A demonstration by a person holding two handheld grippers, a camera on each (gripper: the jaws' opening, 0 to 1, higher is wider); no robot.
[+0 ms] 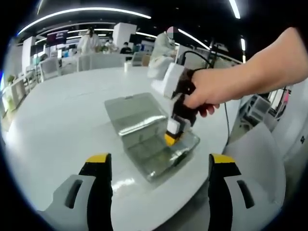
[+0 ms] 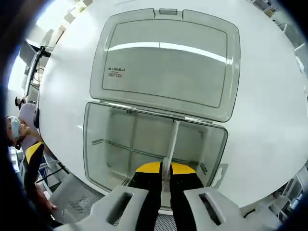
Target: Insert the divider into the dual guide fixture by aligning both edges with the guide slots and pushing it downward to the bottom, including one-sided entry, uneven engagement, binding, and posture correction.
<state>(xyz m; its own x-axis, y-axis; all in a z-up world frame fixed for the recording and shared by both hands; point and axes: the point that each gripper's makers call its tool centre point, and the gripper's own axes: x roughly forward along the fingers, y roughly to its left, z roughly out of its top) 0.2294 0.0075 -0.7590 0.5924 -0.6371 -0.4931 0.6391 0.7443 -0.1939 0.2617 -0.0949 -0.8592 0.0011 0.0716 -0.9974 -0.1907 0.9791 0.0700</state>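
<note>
- One clear plastic box lies on a white round table, straight ahead of the right gripper; its one hinged lid is flung open flat beyond the tray.
- One thin clear divider stands on edge in the tray, running from the far wall back to the right gripper, whose two yellow-tipped jaws are pressed together on its near end.
- Two other partitions already sit in the tray, left of the right gripper's jaws: one lengthwise, one crosswise.
- In the left gripper view, the left gripper hangs short of the box with its two jaws spread wide, nothing between them.
- Ahead of it, one bare hand grips the right gripper's body above the box, tips down in the tray.
- Three people in white stand at benches far beyond the table.
</note>
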